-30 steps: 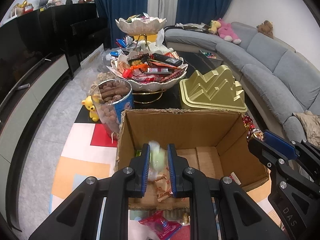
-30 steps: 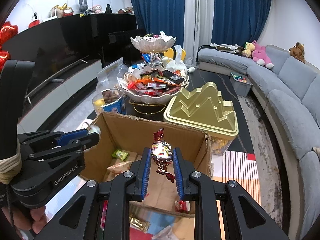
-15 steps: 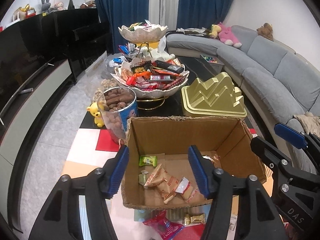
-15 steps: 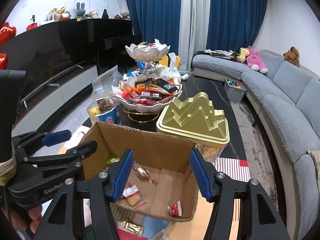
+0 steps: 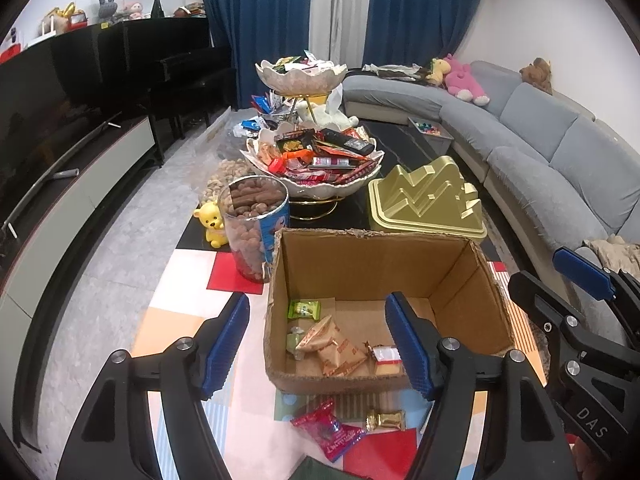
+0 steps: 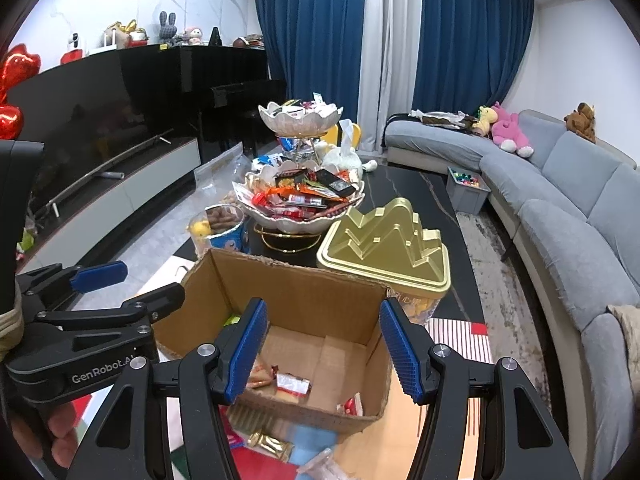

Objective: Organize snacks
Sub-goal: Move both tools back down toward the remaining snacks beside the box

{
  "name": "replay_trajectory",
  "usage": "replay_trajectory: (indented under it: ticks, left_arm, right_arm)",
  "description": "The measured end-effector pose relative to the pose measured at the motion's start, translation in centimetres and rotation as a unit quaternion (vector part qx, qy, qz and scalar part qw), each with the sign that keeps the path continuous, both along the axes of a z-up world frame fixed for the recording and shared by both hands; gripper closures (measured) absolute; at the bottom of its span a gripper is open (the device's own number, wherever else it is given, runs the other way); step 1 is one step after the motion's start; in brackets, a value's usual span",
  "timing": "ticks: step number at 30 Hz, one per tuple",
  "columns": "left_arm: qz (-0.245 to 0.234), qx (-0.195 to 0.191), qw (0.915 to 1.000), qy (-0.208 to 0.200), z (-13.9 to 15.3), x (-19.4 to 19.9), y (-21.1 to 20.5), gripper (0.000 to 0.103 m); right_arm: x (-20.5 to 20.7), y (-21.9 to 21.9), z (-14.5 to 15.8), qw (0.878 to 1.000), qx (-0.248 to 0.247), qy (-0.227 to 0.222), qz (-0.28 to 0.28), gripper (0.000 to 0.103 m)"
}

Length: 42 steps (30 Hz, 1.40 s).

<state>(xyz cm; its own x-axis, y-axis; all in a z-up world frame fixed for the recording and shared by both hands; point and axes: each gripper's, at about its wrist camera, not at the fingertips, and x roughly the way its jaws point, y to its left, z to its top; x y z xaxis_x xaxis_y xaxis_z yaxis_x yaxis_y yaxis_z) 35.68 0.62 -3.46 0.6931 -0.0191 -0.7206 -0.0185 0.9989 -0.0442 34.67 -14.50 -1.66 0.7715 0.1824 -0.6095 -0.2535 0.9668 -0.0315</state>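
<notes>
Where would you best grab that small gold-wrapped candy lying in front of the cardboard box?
Across the narrow middle of the small gold-wrapped candy, I would guess, coming straight down from above. It lies flat on the colourful mat, long side running left to right, so the fingers fit front and back. The brown cardboard box stands just behind it and leaves little room.

Both grippers are black plastic frames with round silver screws and ribbed blue pads (image 5: 408, 344). Beside the cardboard box (image 6: 304, 292), the left gripper (image 6: 132, 286) bears white "GenRobot.AI" lettering; the right gripper (image 5: 552, 276) reads "DAS".
</notes>
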Motion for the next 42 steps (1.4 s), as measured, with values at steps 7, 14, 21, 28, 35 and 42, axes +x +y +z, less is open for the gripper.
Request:
replay_trajectory:
  ticks: [7, 14, 21, 28, 35, 42]
  left_arm:
    - [0.002, 0.005, 1.0000, -0.005, 0.5, -1.7, 0.2, 0.030]
    - [-0.001, 0.009, 1.0000, -0.005, 0.6, -3.2, 0.1, 0.029]
    - [-0.001, 0.007, 1.0000, 0.000, 0.3, -4.5, 0.1, 0.026]
    - [0.001, 0.011, 0.9999, 0.006, -0.2, -5.8, -0.2, 0.024]
    - [0.003, 0.009, 0.9999, 0.013, -0.8, -6.9, -0.4, 0.023]
    - [0.018, 0.010, 0.9993, 0.032, -2.5, -7.7, -0.9, 0.023]
  right_arm:
    - [-1.2, 0.0, 0.3, 1.000, -0.001, -0.001, 0.004, 0.043]
    - [-2.1, -0.4, 0.3, 1.000, 0.000, 0.000, 0.001, 0.043]
    - [-3.2, -0.8, 0.1, 1.000, -0.005, 0.000, -0.002, 0.039]
    - [-4.1, -1.2, -0.3, 1.000, -0.007, 0.000, -0.006, 0.031]
    - [-5.1, -1.6, -1.0, 1.000, -0.009, 0.005, -0.006, 0.031]
    - [-5.7, -2.1, -2.2, 1.000, -0.012, 0.014, -0.006, 0.031]
